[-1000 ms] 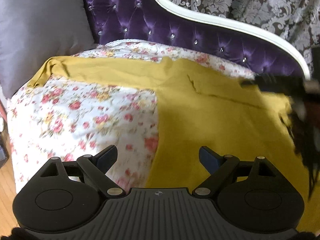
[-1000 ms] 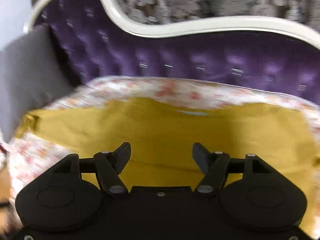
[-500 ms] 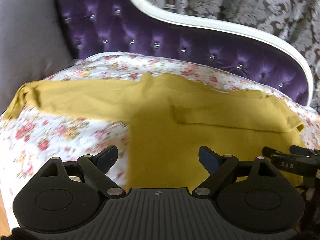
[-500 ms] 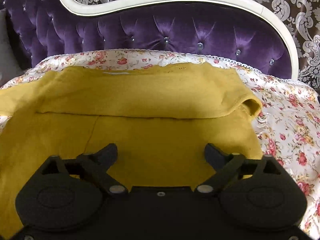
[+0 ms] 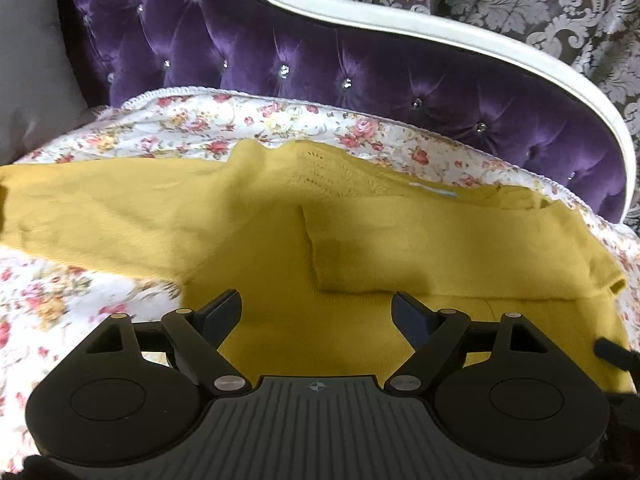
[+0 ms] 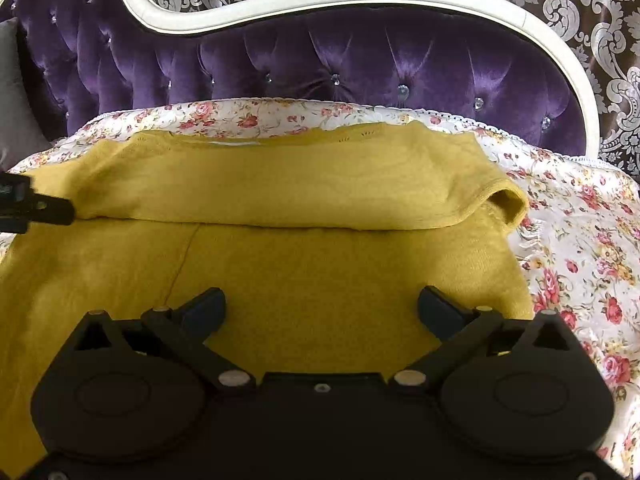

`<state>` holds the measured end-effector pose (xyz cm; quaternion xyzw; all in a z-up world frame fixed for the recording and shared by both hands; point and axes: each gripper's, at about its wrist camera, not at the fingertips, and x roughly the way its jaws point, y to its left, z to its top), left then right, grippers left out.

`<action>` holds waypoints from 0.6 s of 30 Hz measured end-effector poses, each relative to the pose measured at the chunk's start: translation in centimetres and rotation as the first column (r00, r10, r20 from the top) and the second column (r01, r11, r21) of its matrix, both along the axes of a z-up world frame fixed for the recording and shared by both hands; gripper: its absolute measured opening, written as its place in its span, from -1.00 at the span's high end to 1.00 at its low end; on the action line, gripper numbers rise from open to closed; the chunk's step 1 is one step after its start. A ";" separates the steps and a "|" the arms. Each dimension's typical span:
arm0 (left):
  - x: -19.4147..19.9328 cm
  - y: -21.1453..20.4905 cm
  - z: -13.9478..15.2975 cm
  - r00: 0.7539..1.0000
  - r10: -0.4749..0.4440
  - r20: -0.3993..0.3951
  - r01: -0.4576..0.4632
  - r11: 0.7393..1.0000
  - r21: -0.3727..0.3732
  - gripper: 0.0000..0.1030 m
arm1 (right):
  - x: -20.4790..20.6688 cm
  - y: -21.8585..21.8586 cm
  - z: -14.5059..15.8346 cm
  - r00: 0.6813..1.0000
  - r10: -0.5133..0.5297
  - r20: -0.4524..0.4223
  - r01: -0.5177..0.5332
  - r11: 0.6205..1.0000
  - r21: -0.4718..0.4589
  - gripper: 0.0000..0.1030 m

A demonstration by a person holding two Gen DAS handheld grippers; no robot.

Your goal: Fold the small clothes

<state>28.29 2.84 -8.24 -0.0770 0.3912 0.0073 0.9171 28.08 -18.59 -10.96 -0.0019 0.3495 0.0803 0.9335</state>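
Mustard knit, a small sweater [image 6: 304,264], is spread flat on the floral bedspread [image 6: 580,248] in front of the purple tufted headboard [image 6: 360,64]. One sleeve [image 6: 320,192] is already folded across the body; the other sleeve [image 5: 100,208] is laid out sideways.

Left gripper [image 5: 316,312]: jaws wide but just closing a little, nothing between them. Right gripper [image 6: 322,310]: jaws just opened to their widest, nothing held, knit seen below the gap.

Risks, as judged: the folded sleeve is loose, with its cuff [image 6: 508,204] curled up, so it could be dragged out of place by a passing finger. A pinch on the body may take only the top layer, and the fold would be skewed.

The outstretched sleeve is shown fully by the left view only; the curled cuff is shown clearly by the right view only.
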 end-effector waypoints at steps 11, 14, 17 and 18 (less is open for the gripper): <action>5.0 -1.0 -0.2 0.999 -0.043 -0.021 0.041 0.997 -0.066 0.30 | -0.2 0.2 -0.1 1.000 -0.007 0.014 0.007 1.000 0.002 -0.99; 5.6 -1.4 -0.4 0.998 -0.068 -0.003 0.067 0.993 -0.098 0.85 | -0.3 0.2 -0.2 1.000 -0.010 0.018 0.010 1.000 0.003 -0.99; 4.8 -1.7 0.8 0.993 -0.076 0.090 0.085 0.992 -0.091 0.86 | -0.3 0.2 -0.2 1.000 -0.013 0.020 0.012 1.000 0.007 -0.99; 4.5 -1.8 1.5 0.990 -0.075 0.124 0.082 0.995 -0.056 0.86 | -0.4 0.2 -0.2 1.000 -0.013 0.021 0.013 1.000 0.009 -0.99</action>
